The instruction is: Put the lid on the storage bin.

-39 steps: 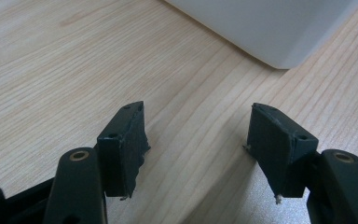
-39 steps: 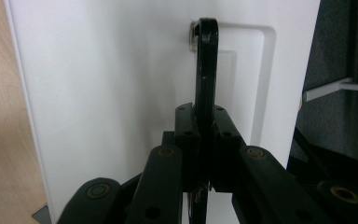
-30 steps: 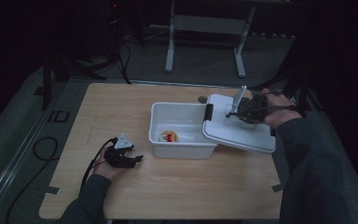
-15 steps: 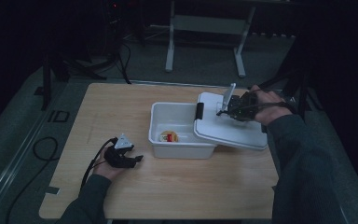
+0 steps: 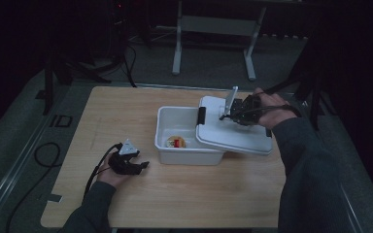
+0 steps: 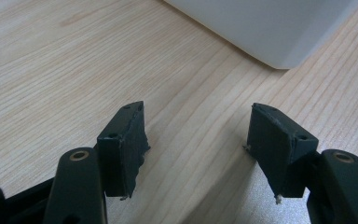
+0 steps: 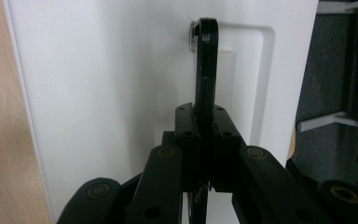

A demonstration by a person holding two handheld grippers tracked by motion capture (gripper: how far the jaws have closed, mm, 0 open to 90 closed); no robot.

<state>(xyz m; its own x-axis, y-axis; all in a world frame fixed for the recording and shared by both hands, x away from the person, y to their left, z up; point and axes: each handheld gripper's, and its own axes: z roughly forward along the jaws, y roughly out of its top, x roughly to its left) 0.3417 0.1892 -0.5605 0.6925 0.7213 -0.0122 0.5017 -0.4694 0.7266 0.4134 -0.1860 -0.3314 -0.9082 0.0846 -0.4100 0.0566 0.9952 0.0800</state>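
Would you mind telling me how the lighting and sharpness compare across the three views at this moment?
High view: dim, the room beyond the table nearly black, the right gripper a murky shape. Left gripper view: evenly lit, wood grain crisp, the white box soft at the top. Right gripper view: the lid is bright and nearly featureless, its black handle sharp in outline.

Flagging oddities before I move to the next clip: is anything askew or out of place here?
Only the lid: it sits askew, half over the white bin, overhanging its right edge. The right hand-held gripper is shut on the lid's black handle, so this looks mid-placement. Nothing looks spilled or damaged.
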